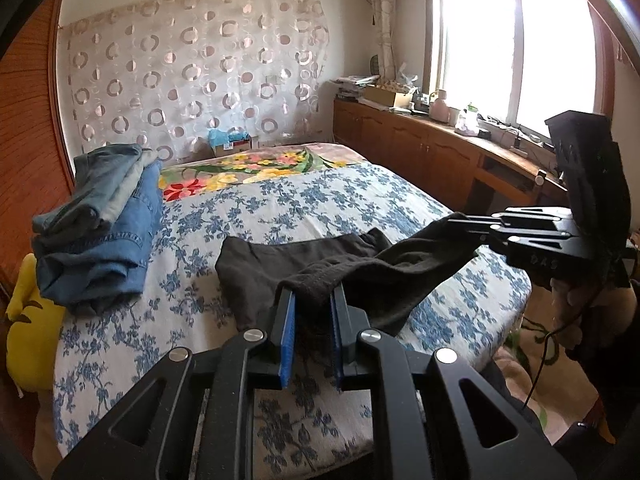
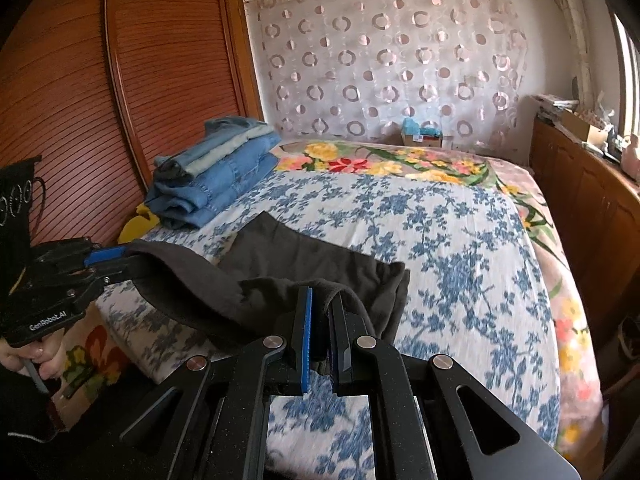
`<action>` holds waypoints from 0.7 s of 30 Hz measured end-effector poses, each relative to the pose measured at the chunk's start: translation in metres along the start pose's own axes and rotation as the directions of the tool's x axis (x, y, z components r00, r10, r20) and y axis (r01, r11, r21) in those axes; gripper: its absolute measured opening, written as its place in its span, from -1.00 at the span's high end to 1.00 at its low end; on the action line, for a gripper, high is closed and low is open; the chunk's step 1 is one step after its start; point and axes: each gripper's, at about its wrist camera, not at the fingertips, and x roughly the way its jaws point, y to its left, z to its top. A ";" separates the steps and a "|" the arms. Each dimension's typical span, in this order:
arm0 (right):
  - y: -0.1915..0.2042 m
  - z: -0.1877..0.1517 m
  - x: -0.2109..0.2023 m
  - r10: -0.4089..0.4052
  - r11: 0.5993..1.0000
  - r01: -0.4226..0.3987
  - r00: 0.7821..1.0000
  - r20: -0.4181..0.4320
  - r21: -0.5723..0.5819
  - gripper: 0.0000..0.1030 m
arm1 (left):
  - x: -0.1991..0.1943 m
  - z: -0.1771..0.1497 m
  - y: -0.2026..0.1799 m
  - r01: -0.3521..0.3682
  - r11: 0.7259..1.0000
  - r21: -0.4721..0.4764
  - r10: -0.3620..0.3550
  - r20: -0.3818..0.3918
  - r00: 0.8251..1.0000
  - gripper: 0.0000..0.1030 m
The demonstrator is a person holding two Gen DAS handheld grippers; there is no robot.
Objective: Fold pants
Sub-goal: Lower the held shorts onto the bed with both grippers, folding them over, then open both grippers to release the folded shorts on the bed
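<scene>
Dark grey pants [image 1: 304, 264] lie partly on the blue-flowered bed; they also show in the right wrist view [image 2: 320, 264]. My left gripper [image 1: 314, 294] is shut on one end of the near edge of the pants, lifted above the bed. My right gripper [image 2: 322, 300] is shut on the other end of that edge. Each gripper shows in the other's view: the right gripper [image 1: 460, 226] at the right, the left gripper [image 2: 128, 258] at the left. The cloth hangs stretched between them, its far part resting flat on the bed.
A stack of folded blue jeans [image 1: 100, 224] sits at the bed's left side, also in the right wrist view [image 2: 216, 176]. A yellow soft toy [image 1: 28, 320] lies beside it. A wooden wardrobe [image 2: 100, 100] stands left, a low cabinet [image 1: 420, 148] with clutter under the window at right.
</scene>
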 end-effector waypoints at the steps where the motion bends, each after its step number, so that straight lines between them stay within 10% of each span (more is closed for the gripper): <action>1: -0.001 0.002 0.004 0.000 1.000 0.000 1.000 -0.001 0.005 0.87 | 0.002 0.002 0.001 -0.002 1.000 -0.001 0.002 0.000 1.000 0.71; 11: -0.013 0.018 0.048 -0.022 0.999 0.023 0.999 -0.039 0.023 0.87 | 0.037 0.009 0.013 -0.013 0.999 -0.032 0.012 -0.028 1.000 0.65; 21: -0.015 0.019 0.083 -0.047 0.998 0.049 0.995 -0.086 0.032 0.75 | 0.038 -0.003 0.021 0.017 0.998 -0.066 -0.020 -0.047 0.999 0.03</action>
